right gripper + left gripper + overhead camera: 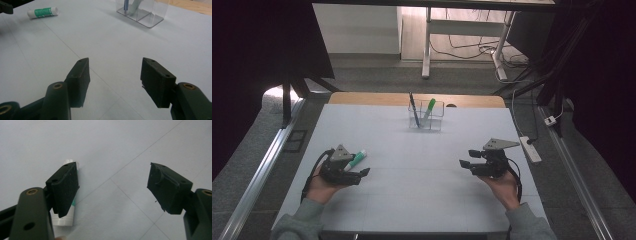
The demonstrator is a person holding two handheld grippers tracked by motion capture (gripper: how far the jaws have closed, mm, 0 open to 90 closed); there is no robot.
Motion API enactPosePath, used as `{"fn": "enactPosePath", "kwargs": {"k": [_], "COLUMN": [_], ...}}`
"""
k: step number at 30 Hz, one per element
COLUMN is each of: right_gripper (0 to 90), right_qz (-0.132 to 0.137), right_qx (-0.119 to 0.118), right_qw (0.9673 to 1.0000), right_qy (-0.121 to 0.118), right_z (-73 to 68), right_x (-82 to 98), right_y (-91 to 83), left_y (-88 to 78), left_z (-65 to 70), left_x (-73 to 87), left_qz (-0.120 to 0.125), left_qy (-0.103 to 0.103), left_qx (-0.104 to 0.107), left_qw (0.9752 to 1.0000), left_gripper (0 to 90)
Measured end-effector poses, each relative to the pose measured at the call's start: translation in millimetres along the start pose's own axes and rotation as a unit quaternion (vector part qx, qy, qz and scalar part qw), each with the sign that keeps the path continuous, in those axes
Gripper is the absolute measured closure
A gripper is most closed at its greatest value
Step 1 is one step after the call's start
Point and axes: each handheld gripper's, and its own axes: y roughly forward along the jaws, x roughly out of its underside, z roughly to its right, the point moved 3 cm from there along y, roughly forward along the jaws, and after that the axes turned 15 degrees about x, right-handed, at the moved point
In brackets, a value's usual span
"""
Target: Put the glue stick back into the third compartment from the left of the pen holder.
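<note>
A white glue stick with a green label point(357, 159) lies on the white table point(422, 200) at the left. My left gripper point(363, 173) is open just in front of it, with nothing between its jaws. In the left gripper view point(112, 170) the glue stick point(64, 219) lies partly hidden behind the left jaw, outside the gap. My right gripper point(465, 157) hovers open and empty at the right, pointing left across the table. The right gripper view point(115, 61) shows the glue stick point(43, 12) far off at the upper left.
A clear holder point(426, 119) stands at the back middle of the table with a blue pen point(412, 106) and a green marker point(429, 109) in it; the holder point(147, 13) is also ahead of the right jaws. A power strip point(530, 149) lies on the floor at the right.
</note>
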Motion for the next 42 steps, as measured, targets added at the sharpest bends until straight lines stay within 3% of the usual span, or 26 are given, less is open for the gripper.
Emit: {"fn": "enactPosePath", "kwargs": {"k": [9, 15, 20, 31, 42], "right_gripper": [40.2, 39.9, 39.7, 39.5, 39.2], "right_qz": [-0.008, -0.01, -0.014, -0.018, -0.024], "right_qx": [0.01, 0.009, 0.012, 0.01, 0.006], "right_qw": [0.9999, 0.9998, 0.9997, 0.9997, 0.9995], "right_qy": [-0.008, -0.016, -0.017, -0.016, -0.02], "right_z": [0.8, -1.2, -0.7, -0.9, -3.0], "right_x": [4.4, 4.6, 5.3, 6.9, 8.6], "right_y": [0.6, 2.6, 3.8, 6.3, 9.8], "left_y": [-10.2, -20.9, -22.5, -7.9, 8.0], "left_z": [-10.3, -22.9, -30.9, -44.9, -54.6], "left_x": [0.8, 4.8, 7.3, 12.3, 18.2], "left_qz": [-0.005, 0.004, -0.003, -0.065, -0.131], "left_qy": [-0.01, -0.033, -0.045, -0.052, -0.051], "left_qx": [-0.014, -0.028, -0.034, -0.042, -0.051], "left_qw": [0.9998, 0.9991, 0.9984, 0.9956, 0.9887], "left_gripper": [24.1, 24.1, 24.4, 25.9, 30.2]}}
